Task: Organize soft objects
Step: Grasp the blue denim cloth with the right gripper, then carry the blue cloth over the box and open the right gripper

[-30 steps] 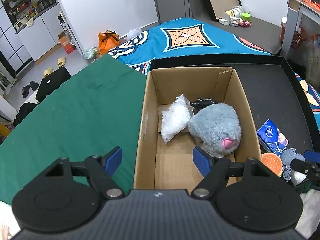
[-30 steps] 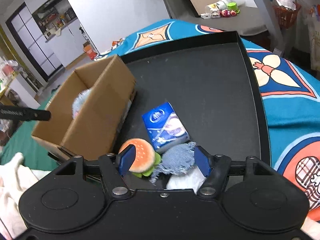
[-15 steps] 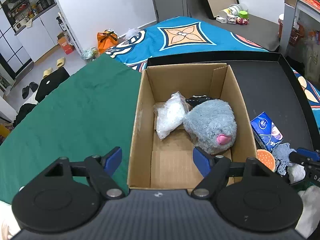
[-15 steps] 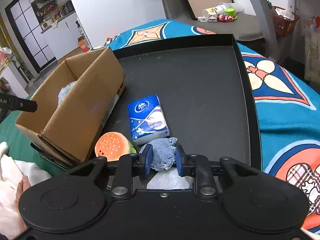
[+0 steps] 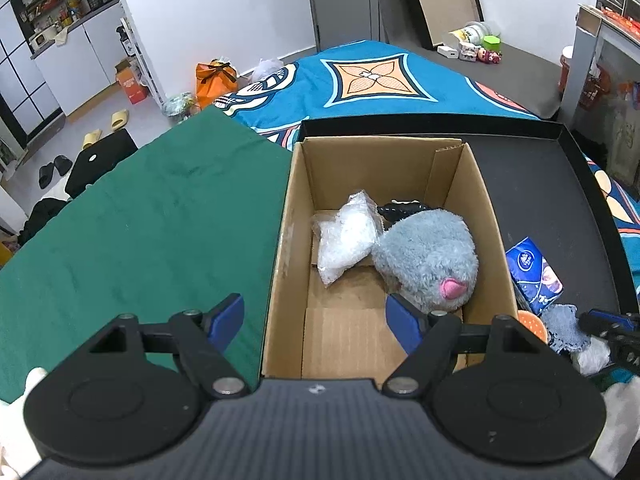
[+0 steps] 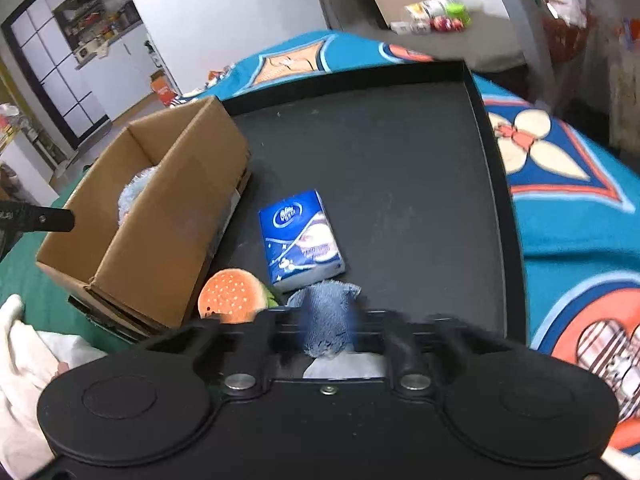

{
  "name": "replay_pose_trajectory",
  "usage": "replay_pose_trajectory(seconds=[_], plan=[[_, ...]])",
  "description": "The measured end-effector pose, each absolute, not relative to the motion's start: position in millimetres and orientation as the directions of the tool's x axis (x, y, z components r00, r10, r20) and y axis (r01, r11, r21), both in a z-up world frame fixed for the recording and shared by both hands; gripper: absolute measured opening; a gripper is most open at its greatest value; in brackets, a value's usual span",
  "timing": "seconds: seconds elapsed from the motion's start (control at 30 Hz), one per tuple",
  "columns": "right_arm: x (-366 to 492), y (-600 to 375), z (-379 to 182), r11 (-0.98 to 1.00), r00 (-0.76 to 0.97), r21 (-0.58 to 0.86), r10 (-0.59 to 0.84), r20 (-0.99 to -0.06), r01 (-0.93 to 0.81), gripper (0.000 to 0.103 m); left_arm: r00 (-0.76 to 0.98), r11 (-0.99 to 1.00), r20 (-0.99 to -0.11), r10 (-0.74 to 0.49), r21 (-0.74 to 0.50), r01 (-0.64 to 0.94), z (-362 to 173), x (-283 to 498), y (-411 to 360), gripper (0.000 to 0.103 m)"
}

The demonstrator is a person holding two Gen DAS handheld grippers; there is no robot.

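Right gripper (image 6: 329, 326) fingertips are blurred, clamped on a blue cloth (image 6: 328, 322) at the tray's (image 6: 400, 140) near edge. Left gripper (image 5: 316, 316) gapes wide over the box (image 5: 494, 240) — only its view shows the grey plush (image 5: 430, 258) and plastic bag (image 5: 346, 236) inside. Tissue pack (image 6: 298, 234) and burger toy (image 6: 232, 296) lie just beyond the cloth.

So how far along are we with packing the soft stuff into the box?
Partway. Already in the cardboard box: the grey plush, a clear plastic bag and a small black item. In hand: the right hand-held gripper is shut on the blue knit cloth. Left on the black tray: tissue pack, burger toy. The left hand-held gripper is open.
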State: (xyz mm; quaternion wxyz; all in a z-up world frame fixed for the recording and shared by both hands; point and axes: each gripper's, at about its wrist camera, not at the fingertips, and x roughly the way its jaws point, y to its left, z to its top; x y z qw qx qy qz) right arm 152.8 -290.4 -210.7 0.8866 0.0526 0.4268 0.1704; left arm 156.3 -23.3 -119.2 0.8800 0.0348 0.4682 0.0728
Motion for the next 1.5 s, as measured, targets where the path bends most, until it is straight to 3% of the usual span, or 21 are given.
replay_pose_trajectory(seconds=[0.2,0.37,0.53,1.07,1.5], plan=[[152.3,-282.1,-218.6,0.943,0.559,0.204,0.321,-0.765,-0.263,0.046,0.546,0.988,-0.823,0.156,0.121,-0.1,-120.2,155.2,-17.1,0.077],[153.6,-282.5,-221.3,0.944,0.547,0.191,0.313,-0.776,-0.269,0.032,0.544,0.989,-0.826,0.15,0.121,-0.088,-121.5,156.5,-19.2,0.077],[148.8,-286.4,-217.4,0.947,0.569,0.185,0.306,-0.763,-0.263,0.028,0.544,0.987,-0.823,0.162,0.146,-0.072,-122.0,154.6,-23.0,0.077],[153.9,-298.5,-194.6,0.958,0.642,0.182,0.284,-0.712,-0.222,0.027,0.545,0.984,-0.821,0.172,0.166,-0.061,-121.4,157.1,-28.3,0.077],[156.8,-275.7,-160.3,0.95,0.697,0.165,0.308,-0.647,-0.266,0.027,0.576,0.993,-0.809,0.119,0.111,-0.049,-114.5,150.3,-21.2,0.076]])
